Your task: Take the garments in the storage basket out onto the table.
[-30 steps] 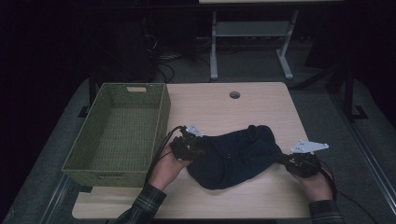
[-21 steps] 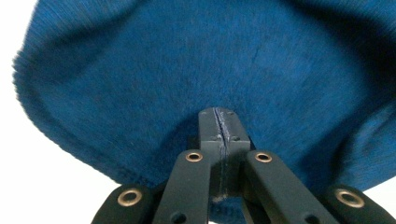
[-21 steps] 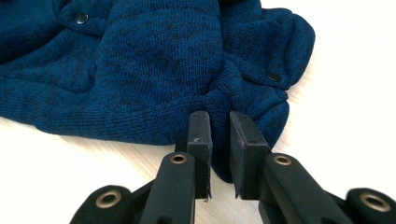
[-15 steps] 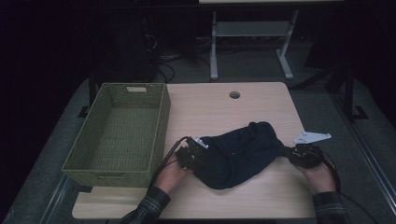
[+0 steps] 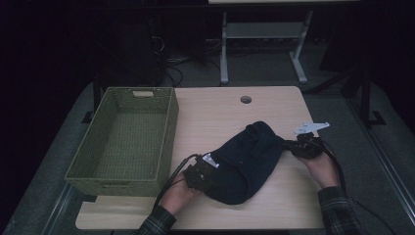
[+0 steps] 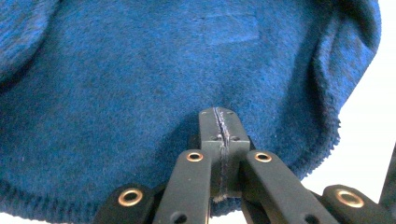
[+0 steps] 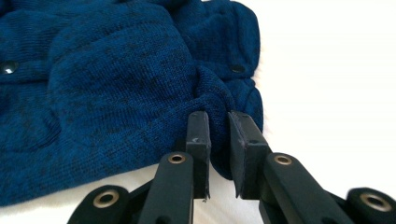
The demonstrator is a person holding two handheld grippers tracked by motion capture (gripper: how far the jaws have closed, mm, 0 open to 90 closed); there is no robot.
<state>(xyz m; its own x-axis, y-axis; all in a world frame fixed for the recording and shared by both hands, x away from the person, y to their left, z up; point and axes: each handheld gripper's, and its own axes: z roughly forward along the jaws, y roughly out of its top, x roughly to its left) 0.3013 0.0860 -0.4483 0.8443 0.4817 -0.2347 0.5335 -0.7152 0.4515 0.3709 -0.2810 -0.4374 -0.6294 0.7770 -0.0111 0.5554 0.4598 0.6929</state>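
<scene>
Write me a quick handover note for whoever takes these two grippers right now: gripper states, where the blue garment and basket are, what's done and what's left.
Left gripper: jaws shut, pinching a thin edge of the blue knit garment at its near left side.
Right gripper: closed on a bunched fold at the garment's right end.
Garment: lies crumpled on the table, right of the green woven basket, which holds nothing.
Done: both ends gripped.
Left: probably lift or fold it and move it into the basket; nothing is in there yet.
</scene>
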